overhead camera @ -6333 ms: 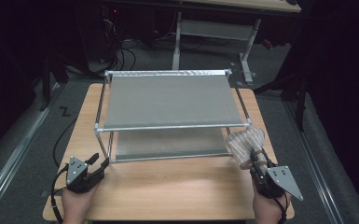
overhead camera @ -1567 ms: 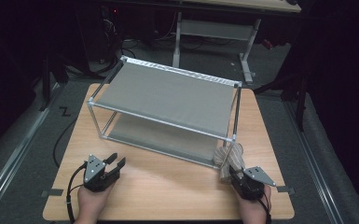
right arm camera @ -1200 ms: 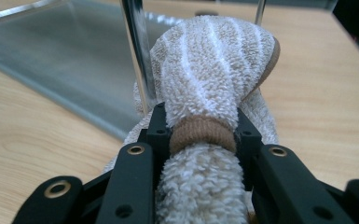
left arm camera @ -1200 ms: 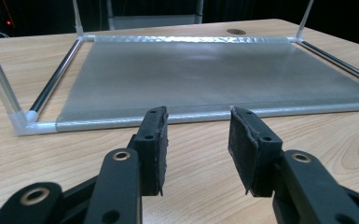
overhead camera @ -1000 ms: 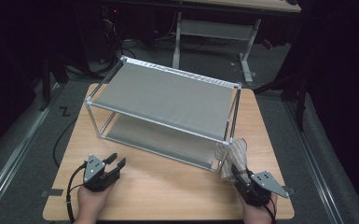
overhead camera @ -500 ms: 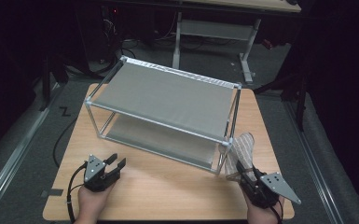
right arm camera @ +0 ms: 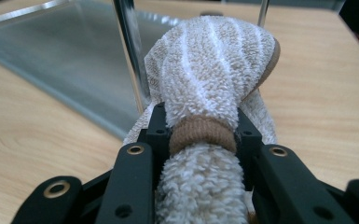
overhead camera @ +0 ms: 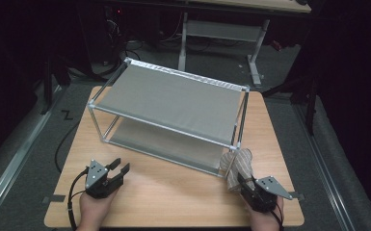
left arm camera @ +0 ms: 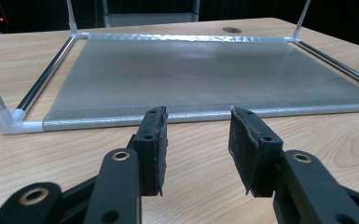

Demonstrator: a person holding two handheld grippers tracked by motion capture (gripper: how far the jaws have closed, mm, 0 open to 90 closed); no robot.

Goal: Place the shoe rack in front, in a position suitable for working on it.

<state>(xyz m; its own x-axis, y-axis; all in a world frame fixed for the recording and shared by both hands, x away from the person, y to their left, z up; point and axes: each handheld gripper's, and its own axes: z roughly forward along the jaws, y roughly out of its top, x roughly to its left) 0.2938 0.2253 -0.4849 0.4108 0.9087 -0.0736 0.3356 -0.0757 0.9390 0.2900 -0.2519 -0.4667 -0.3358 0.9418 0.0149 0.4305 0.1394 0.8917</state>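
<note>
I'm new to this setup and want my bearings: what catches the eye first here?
A two-tier metal-framed rack with grey shelf panels stands skewed in the middle of the wooden table. At its near right corner post, the right gripper is clamped on a rolled beige-and-white striped terry towel bound by a tan band. The left gripper rests open and empty near the table's front left.

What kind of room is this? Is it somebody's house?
Probably not a house; it looks like a lab or workshop. A bare wooden table holds a metal two-shelf rack, cables tangle on the dark floor behind, and another workbench stands farther back.
</note>
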